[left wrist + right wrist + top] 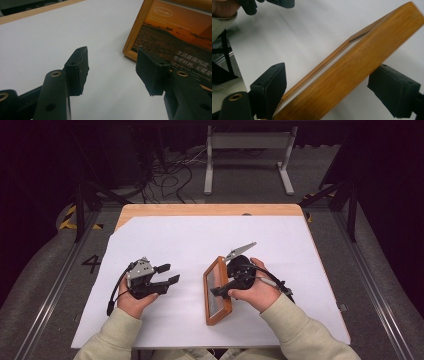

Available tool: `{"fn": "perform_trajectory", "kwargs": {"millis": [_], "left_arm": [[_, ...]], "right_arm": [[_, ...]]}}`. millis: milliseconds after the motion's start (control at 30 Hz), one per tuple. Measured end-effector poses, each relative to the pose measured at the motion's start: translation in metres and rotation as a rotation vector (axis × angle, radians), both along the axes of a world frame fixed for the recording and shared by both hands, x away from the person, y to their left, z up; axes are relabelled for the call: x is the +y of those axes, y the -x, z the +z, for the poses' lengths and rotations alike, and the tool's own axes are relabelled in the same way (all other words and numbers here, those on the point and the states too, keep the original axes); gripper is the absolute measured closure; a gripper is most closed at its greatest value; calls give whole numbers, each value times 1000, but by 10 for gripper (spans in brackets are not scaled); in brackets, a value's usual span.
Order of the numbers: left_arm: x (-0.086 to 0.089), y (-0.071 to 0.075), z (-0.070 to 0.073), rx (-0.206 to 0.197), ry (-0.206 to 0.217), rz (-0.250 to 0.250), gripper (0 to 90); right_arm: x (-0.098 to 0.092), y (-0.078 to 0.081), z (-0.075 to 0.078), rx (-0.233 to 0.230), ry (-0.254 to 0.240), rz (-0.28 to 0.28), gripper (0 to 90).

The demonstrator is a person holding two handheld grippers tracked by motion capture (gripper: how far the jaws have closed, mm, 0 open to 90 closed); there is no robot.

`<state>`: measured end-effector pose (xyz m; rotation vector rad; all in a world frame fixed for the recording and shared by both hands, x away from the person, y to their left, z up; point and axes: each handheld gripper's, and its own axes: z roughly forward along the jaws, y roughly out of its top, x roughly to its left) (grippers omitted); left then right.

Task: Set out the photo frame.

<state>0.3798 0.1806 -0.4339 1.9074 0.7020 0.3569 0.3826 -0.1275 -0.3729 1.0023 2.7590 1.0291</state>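
A wooden picture frame (218, 292) holding an orange sunset print (175, 37) is tilted up off the white sheet, its picture side facing left. My right gripper (220, 289) comes at it from the right. In the right gripper view the frame's edge (352, 72) runs slantwise between the two black pads, which meet it on both sides. My left gripper (170, 273) rests on the sheet to the left of the frame. Its jaws (112, 70) stand open with nothing between them, pointing toward the frame's near corner.
The white sheet (200, 240) covers most of the wooden table (210, 210). On the floor behind the table are a grey metal stand (247, 142) and a tangle of cables (170, 175). Dark rails run along both sides.
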Motion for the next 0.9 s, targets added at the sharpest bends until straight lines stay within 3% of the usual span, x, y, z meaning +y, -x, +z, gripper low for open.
{"fn": "perform_trajectory", "kwargs": {"millis": [267,367,600,667,767,900], "left_arm": [[0,1,0,7,5,-11,435],[-2,1,-1,12,0,-19,436],[-3,2,-2,9,-3,-21,437],[-3,1,-2,5,-4,-21,437],[-3,2,-2,8,-6,-22,438],[-2,1,-1,3,-5,-21,441]], "right_arm": [[9,-6,-12,36,48,0,198],[10,-6,-11,52,43,0,265],[11,-4,-9,60,63,-39,328],[10,-5,-9,71,52,-50,341],[9,-6,-10,128,35,-60,383],[8,-6,-8,145,44,-74,479]]}}
